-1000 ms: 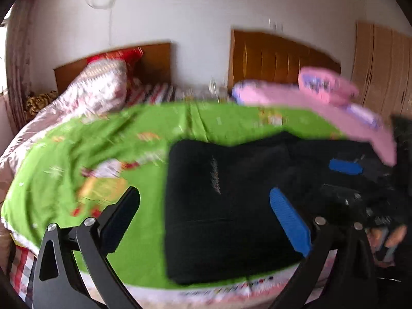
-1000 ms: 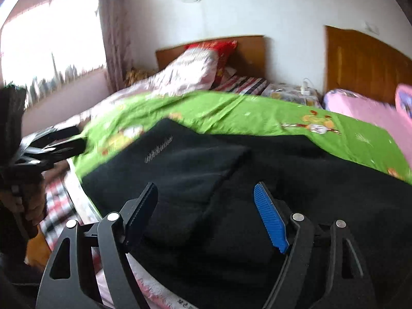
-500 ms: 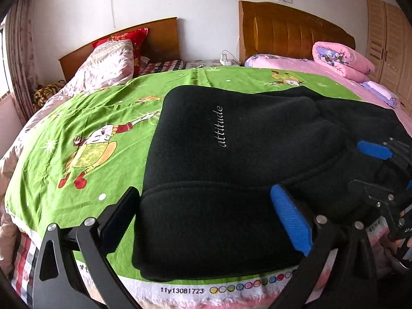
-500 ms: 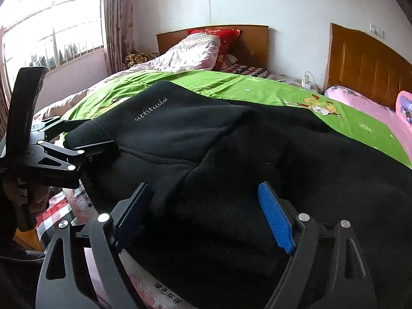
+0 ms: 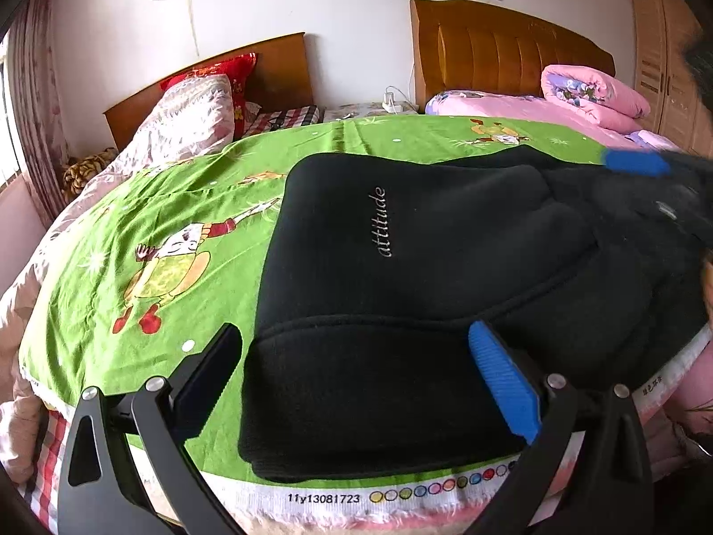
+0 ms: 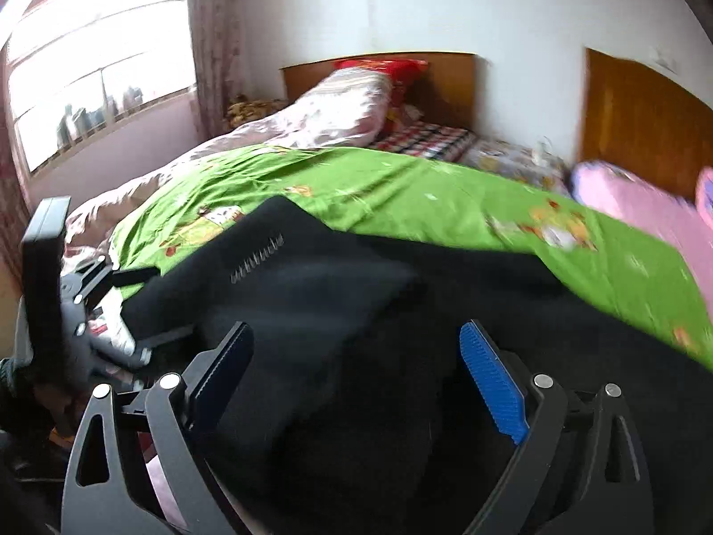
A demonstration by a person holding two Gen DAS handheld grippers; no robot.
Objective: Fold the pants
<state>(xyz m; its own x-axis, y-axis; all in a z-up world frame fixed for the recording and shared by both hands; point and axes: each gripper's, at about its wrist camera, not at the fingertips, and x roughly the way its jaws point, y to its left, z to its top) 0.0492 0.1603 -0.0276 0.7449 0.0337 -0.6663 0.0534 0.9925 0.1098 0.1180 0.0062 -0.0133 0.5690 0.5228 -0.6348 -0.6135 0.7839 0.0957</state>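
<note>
Green sheet (image 5: 147,205) covers the bed whose near edge carries the black pants (image 5: 401,267), already folded over so the waistband lies on top by that edge. At left, the left tool (image 5: 356,379) hovers with fingers apart astride the folded end, touching nothing, probably to check or press it. At right, the right tool (image 6: 356,379) has just been opening, nothing clamped, freeing the cloth it hangs over.
</note>
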